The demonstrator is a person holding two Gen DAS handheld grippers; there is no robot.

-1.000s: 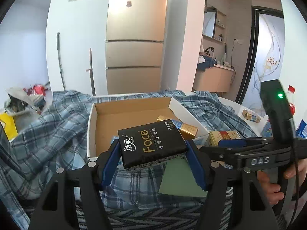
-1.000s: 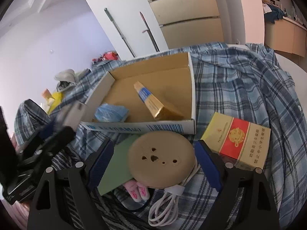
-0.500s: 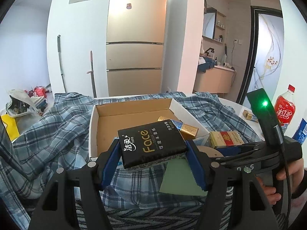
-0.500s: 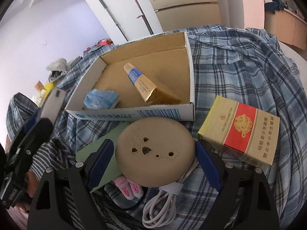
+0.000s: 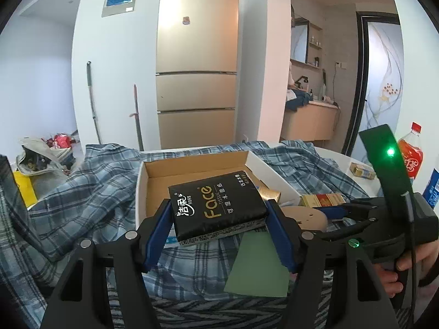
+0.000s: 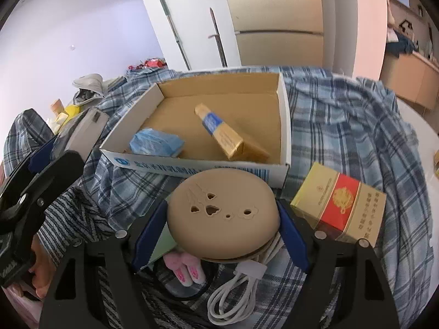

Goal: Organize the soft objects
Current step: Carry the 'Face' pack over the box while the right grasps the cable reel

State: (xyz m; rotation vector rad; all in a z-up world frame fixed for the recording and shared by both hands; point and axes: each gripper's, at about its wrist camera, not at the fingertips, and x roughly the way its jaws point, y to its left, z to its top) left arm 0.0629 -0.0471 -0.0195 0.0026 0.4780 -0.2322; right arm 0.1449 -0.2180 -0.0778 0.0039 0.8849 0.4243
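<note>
A blue plaid cloth (image 6: 343,126) covers the worktop, with a grey striped cloth (image 6: 68,216) at the near edge and bare white worktop (image 5: 340,159) at the far right. Behind stand a gold fridge (image 5: 196,63), white walls and two long poles leaning on the wall.

One open cardboard box (image 6: 282,115) sits on the plaid cloth. Inside it lie one blue tissue pack (image 6: 155,143) and one gold and blue carton (image 6: 222,133). Just right of the box lies one red and gold cigarette pack (image 6: 340,205). One green sheet (image 5: 259,263) lies in front of the box. One red drink bottle (image 5: 411,153) stands at the far right.

The left claw (image 5: 219,224) is partly closed on one black tissue pack (image 5: 216,205), both blue pads pressing its sides, held above the box's near edge.

The right claw (image 6: 223,227) has just been closing, and its pads now sit against the sides of one tan round disc (image 6: 223,216) just in front of the box. Under the disc lie one coiled white cable (image 6: 236,296) and a pink plush piece (image 6: 185,268).
</note>
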